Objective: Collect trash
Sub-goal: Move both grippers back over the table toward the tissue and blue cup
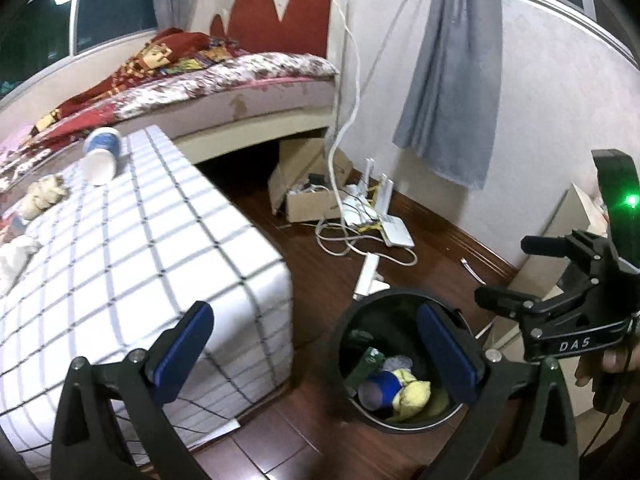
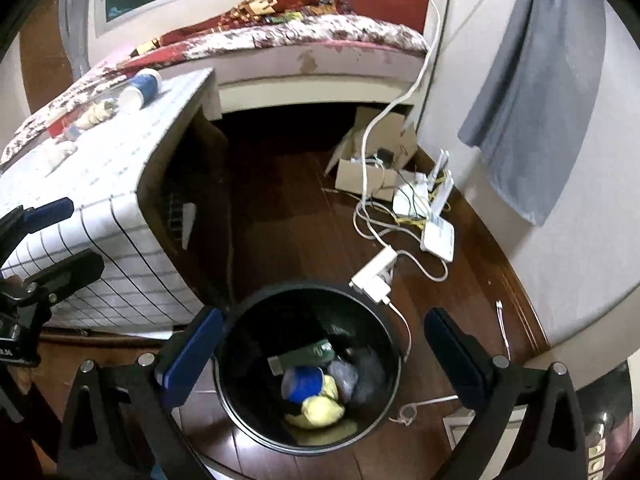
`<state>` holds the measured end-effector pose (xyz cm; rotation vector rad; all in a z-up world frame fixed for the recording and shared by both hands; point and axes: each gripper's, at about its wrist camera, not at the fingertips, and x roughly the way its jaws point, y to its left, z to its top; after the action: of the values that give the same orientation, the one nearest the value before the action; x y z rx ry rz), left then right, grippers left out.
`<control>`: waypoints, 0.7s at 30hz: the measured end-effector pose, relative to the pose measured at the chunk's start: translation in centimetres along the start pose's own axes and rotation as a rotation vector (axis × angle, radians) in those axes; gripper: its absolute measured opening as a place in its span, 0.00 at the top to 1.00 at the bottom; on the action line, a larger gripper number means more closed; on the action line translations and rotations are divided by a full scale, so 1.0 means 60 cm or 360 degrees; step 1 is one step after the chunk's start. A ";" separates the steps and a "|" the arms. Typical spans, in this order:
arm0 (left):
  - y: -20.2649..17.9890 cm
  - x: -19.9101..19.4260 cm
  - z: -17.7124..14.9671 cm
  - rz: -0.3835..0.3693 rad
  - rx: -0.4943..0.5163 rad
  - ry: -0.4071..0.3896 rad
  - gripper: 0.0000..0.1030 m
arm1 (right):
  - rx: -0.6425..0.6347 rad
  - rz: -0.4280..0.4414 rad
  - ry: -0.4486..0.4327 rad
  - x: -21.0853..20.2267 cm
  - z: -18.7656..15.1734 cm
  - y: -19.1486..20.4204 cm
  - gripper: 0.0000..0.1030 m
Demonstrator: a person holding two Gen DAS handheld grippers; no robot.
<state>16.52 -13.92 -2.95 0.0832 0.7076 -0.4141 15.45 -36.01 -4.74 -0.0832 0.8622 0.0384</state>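
Left wrist view. The left tongs are spread wide and hold nothing; their blue pads frame the corner of the checked surface and the black trash bin on the wooden floor. The bin already contains a blue cup, yellow crumpled material and a green package. On the surface lie a tipped paper cup and crumpled tissue, both well apart from the tongs. The right tongs enter at right, apparently spread.

Right wrist view. The right tongs are spread and empty, poised directly above the bin. The paper cup and nearby scraps remain on the far part of the surface. A white charger and its cables lie just beside the bin rim.

Risk, as judged: the tipped cup may roll off the surface when nudged; a careless pass near the rim could snag the cable or tip the bin.
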 end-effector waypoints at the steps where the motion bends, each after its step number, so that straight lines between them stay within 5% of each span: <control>1: 0.005 -0.003 0.002 0.0010 -0.0007 -0.0008 0.01 | -0.0007 0.0008 -0.0010 -0.003 0.005 0.006 0.01; 21: 0.199 -0.084 -0.002 0.0317 -0.0211 -0.0125 0.01 | -0.0263 0.0209 -0.0148 -0.006 0.108 0.198 0.01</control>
<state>17.75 -1.27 -0.57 0.0117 0.6410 -0.1778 19.33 -23.59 -0.93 -0.1784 0.7696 0.2351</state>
